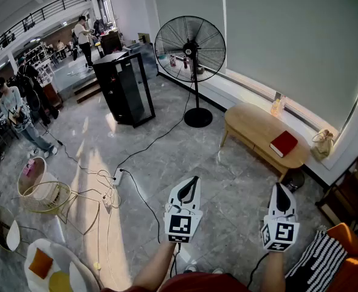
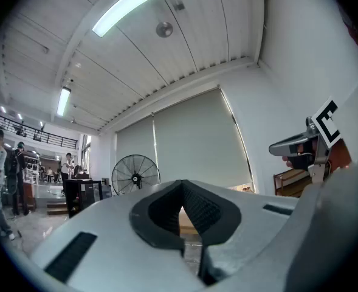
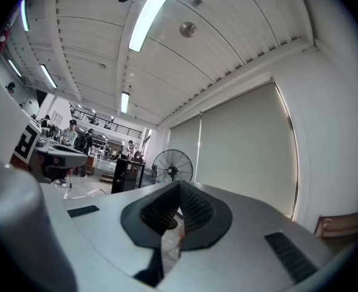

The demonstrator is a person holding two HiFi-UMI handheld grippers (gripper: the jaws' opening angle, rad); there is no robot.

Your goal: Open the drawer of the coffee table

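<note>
The oval wooden coffee table point(image 1: 254, 126) stands by the window wall at the right, with a red book point(image 1: 283, 143) and a small bottle point(image 1: 277, 106) on it. I cannot make out its drawer from here. My left gripper point(image 1: 195, 180) and right gripper point(image 1: 279, 187) are held level over the floor, side by side, well short of the table. Both are shut with nothing between the jaws. In the left gripper view the left gripper point(image 2: 182, 207) has its tips meeting, and a strip of the table shows behind them. In the right gripper view the right gripper point(image 3: 179, 207) looks the same.
A tall standing fan point(image 1: 189, 47) and a black glass cabinet point(image 1: 125, 87) stand beyond the table. Cables and a power strip point(image 1: 115, 178) cross the floor at the left, near a wicker basket point(image 1: 39, 190). A striped cushion point(image 1: 315, 263) and dark wooden furniture point(image 1: 352, 193) sit at the right. People stand far left.
</note>
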